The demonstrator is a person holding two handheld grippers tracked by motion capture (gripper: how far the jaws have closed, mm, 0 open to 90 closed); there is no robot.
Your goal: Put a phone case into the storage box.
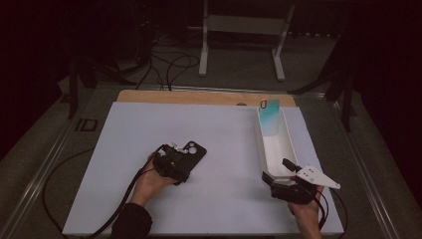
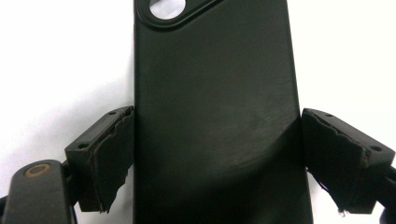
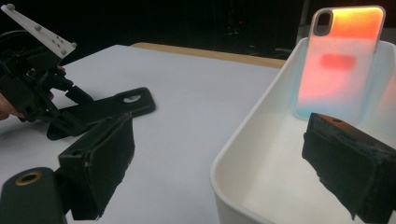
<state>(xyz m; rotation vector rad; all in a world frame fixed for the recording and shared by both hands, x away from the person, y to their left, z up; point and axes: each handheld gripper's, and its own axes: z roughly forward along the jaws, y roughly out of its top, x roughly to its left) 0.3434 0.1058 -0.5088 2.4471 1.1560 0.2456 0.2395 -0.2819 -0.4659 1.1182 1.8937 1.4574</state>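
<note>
A black phone case [image 1: 194, 151] lies flat on the white table top [image 1: 224, 149], its camera hole at the far end. My left gripper [image 1: 182, 156] has it by the near end: in the left gripper view the case [image 2: 215, 116] runs up between the jaws and both pads [image 2: 112, 158] lie against its long edges. My right gripper [image 1: 277, 170] is open at the near end of a long white tray [image 1: 260, 144], one jaw outside the wall [image 3: 243, 140] and one over the inside. A pastel phone case [image 3: 338, 65] leans upright at the tray's far end.
The white board covers a wooden table whose far edge [image 1: 199, 97] shows beyond it. Cables [image 1: 74, 169] trail from both grippers off the near side. In the right gripper view the left gripper [image 3: 32, 88] and the black case [image 3: 116, 105] are at the left.
</note>
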